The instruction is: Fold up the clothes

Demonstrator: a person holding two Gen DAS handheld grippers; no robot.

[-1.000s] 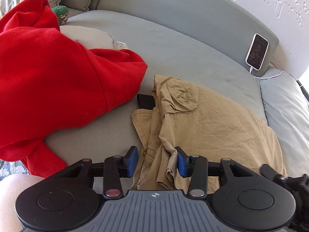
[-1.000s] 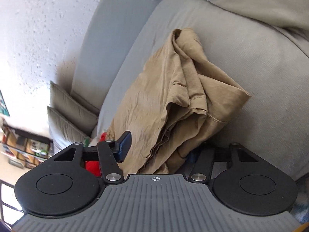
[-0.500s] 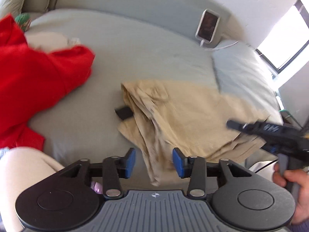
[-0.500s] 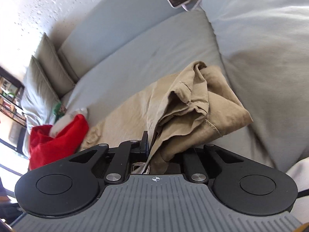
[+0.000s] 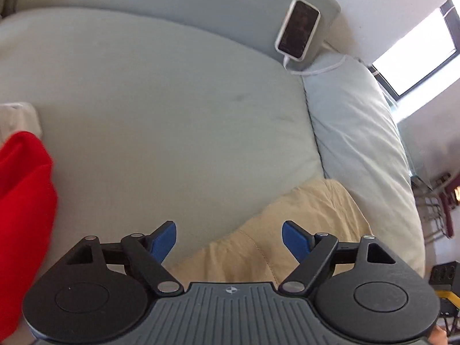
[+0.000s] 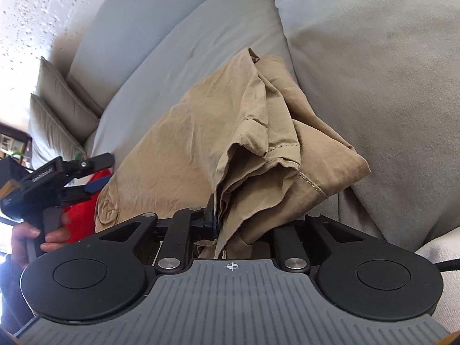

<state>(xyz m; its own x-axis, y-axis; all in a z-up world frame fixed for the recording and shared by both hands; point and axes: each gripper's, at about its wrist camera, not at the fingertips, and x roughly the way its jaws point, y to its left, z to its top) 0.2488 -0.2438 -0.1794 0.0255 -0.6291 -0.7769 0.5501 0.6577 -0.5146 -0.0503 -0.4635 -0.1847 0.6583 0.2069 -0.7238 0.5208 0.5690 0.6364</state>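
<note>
A tan garment [image 6: 201, 132] lies crumpled on the grey sofa seat [image 5: 161, 109]. My right gripper [image 6: 230, 227] is shut on its bunched hem, and the folds rise up out of the jaws. My left gripper [image 5: 230, 238] hovers over another edge of the tan garment [image 5: 302, 218]. Its jaws are opening, and the blue pads [image 5: 164, 240] stand wide apart with nothing pressed between them. In the right wrist view the left gripper [image 6: 99, 172] shows at the left edge, held by a hand [image 6: 49, 233].
A red garment [image 5: 23, 201] lies heaped at the left of the seat. A phone [image 5: 299, 28] on a white cable leans against the sofa back. A pale cushion [image 5: 359, 143] lies to the right, and two pillows [image 6: 57, 109] stand at the sofa's far end.
The right gripper has shut on the bunched tan hem. The left gripper has swung to the right, away from the red garment, and its jaws have spread wider.
</note>
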